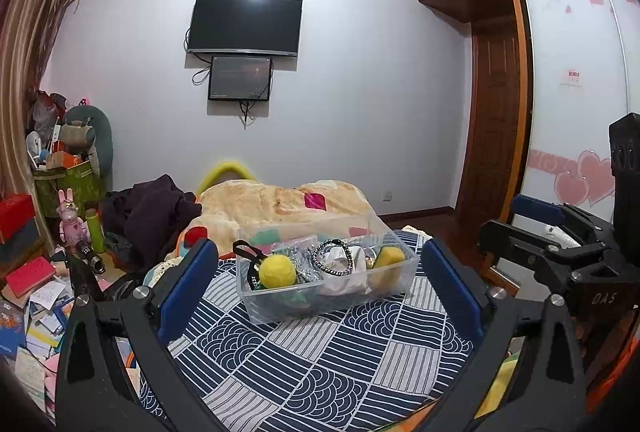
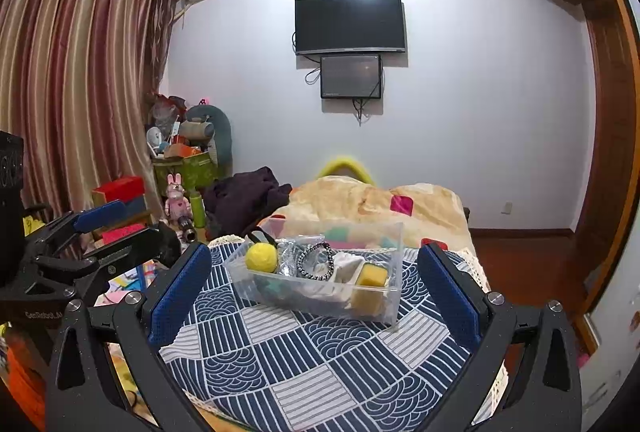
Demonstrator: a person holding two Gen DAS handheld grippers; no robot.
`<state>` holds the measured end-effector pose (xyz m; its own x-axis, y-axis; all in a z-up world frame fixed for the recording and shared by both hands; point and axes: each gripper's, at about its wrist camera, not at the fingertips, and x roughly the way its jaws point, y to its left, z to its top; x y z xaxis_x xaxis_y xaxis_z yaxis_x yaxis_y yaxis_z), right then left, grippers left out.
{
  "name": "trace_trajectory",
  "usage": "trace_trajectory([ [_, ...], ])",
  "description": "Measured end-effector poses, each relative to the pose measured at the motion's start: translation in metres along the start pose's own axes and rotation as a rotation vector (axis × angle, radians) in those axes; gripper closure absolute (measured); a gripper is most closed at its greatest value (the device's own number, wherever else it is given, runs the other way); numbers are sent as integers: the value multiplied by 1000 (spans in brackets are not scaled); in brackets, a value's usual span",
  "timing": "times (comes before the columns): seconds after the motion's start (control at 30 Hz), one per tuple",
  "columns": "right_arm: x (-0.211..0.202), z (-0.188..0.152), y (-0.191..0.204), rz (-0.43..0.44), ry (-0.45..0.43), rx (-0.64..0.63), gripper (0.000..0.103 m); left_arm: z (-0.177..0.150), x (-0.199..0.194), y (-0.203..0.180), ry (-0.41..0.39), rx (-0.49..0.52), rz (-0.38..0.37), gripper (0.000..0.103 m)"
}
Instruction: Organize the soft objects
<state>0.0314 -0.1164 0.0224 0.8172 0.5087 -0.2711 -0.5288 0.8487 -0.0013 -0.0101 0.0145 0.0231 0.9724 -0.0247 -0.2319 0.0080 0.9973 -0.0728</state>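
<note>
On the blue-and-white patterned bedspread (image 1: 320,360), toward its far edge, a clear rectangular plastic storage box (image 1: 326,296) is sitting, just in front of a rumpled beige fleece blanket (image 1: 280,204). Inside the box, a fuzzy yellow ball (image 1: 277,271) is lying at the left end, a black-and-white beaded bracelet (image 1: 332,258) is resting near the middle on crumpled white material, and a yellow sponge block (image 1: 389,258) is standing at the right end. A black strap loop (image 1: 248,252) is curling up beside the ball.

Nearer the bedspread's front edge, the left gripper (image 1: 320,296) is hovering with its blue-padded jaws spread wide and holding nothing, the box showing between them. The right gripper (image 2: 316,292) is hovering likewise, its jaws released and empty, aimed at the same box (image 2: 320,272). Each gripper is showing at the side of the other's view.

Beyond the bed, a black flat television (image 1: 245,24) is hanging on the pale wall above a smaller dark screen (image 1: 240,78). Striped reddish curtains (image 2: 76,80) are hanging at the left.
</note>
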Motion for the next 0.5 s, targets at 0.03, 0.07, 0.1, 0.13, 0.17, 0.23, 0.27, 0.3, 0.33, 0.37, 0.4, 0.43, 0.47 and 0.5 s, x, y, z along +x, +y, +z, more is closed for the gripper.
trace_trajectory([
  [0.03, 0, -1, 0, -1, 1, -1, 0, 0, 0, 0, 1, 1, 0, 0],
  [0.07, 0, 0, 0, -2, 0, 0, 0, 0, 0, 0, 0, 0, 1, 0],
  [0.1, 0, 0, 0, -2, -1, 1, 0, 0, 1, 0, 0, 0, 2, 0],
  [0.13, -1, -1, 0, -2, -2, 2, 0, 0, 1, 0, 1, 0, 2, 0],
  [0.17, -1, -1, 0, -2, -1, 2, 0, -1, 1, 0, 2, -1, 2, 0],
  [0.23, -1, -1, -1, -2, -1, 2, 0, -1, 1, 1, 2, -2, 2, 0],
  [0.27, -1, 0, -1, -3, -1, 2, 0, -2, 0, 2, 3, -2, 2, 0],
  [0.3, -1, -1, -1, -2, -1, 3, 0, -2, 1, 2, 4, -1, 2, 0],
  [0.33, -1, -1, -1, -2, -1, 3, 0, -2, 1, 2, 3, 0, 1, 0],
  [0.37, -2, 0, -1, -2, -2, 4, 0, -2, 1, 2, 3, 0, 2, 0],
  [0.4, -1, 0, -1, -2, -1, 3, 0, -1, 1, 1, 3, -1, 2, 0],
  [0.43, -1, 0, -1, -2, -1, 2, 0, -2, 1, 2, 3, -1, 2, 0],
  [0.47, -1, 0, -1, -2, -2, 2, 0, -1, 1, 1, 3, -1, 1, 0],
  [0.5, -2, 0, -2, -3, -3, 3, 0, -1, 1, 1, 3, -1, 1, 0],
])
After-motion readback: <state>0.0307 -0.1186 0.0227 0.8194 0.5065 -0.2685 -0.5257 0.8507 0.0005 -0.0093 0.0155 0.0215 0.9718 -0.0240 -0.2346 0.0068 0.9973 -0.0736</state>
